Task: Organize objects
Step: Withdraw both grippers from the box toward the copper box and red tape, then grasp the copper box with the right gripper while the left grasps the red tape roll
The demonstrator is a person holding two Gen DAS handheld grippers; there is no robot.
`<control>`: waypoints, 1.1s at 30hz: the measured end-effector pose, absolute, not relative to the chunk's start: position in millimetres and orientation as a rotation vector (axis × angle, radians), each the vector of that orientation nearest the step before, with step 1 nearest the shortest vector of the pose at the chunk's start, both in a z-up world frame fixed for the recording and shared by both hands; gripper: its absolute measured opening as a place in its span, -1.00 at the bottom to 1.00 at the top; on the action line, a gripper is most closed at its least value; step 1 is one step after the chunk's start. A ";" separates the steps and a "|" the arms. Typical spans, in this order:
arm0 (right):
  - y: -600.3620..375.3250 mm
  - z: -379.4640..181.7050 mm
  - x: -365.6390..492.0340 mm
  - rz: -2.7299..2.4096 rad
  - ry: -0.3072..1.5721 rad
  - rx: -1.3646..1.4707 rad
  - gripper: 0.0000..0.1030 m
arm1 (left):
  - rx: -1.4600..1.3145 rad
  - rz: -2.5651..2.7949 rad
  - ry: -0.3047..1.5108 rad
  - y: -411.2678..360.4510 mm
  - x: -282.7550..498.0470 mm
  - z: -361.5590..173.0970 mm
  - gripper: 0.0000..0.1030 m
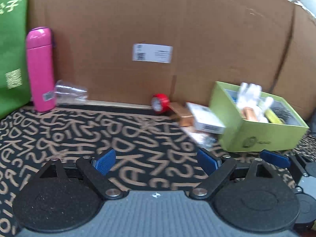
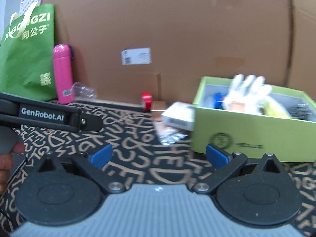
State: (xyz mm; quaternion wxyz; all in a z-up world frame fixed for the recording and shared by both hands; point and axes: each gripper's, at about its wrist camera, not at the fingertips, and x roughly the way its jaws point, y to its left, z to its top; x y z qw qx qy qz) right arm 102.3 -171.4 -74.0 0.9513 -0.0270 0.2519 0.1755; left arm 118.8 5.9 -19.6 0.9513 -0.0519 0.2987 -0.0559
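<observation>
**Both hand-held grippers spread wide and empty above the patterned counter**

Nearest the lens in the left wrist view, the left hand-held gripper (image 1: 156, 162) has its blue-padded fingers (image 1: 104, 162) far apart, with nothing between them and only the black cloth with tan lettering (image 1: 126, 130) showing in the gap. The right hand-held gripper (image 2: 158, 158) is likewise spread wide, its blue pads (image 2: 101, 156) holding and touching nothing. In the right wrist view the left tool's black body, marked GenRobot.AI, reaches in from the left edge, with part of the person's hand (image 2: 6, 162) below it.

A lime green box (image 2: 252, 136) sits open on the counter at the right, just ahead of the right gripper's right finger. Inside it lie a white glove (image 2: 246, 92), something blue, something yellow and a dark wiry item; motion blur keeps them from being told more closely. Just beside the box's left wall rests a small white and grey box (image 2: 177, 116), with a crinkled clear wrapper (image 2: 169, 134) in front of it and a small brown carton (image 2: 159, 106) behind. A red tape roll (image 2: 147, 100) stands near the tall cardboard wall (image 2: 177, 29) at the back, which bears a white label (image 2: 136, 56).

Well apart to the left, a pink bottle (image 2: 62, 73) stands upright beside a green paper bag (image 2: 29, 59), with a clear plastic cup (image 2: 85, 91) lying on its side near the bottle's base.
</observation>
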 end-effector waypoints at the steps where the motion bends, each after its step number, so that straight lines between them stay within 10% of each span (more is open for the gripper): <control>1: -164.3 -76.6 107.2 0.366 0.517 -0.053 1.00 | -0.111 -0.106 0.614 11.7 121.4 -20.4 0.80; 27: -70.4 -115.8 254.6 0.256 0.537 -0.325 0.58 | -0.220 -0.205 0.695 21.2 280.2 -21.1 0.80; 33: -80.7 -117.7 252.7 0.310 0.537 -0.293 -0.18 | -0.236 -0.246 0.807 1.0 325.9 -48.5 0.56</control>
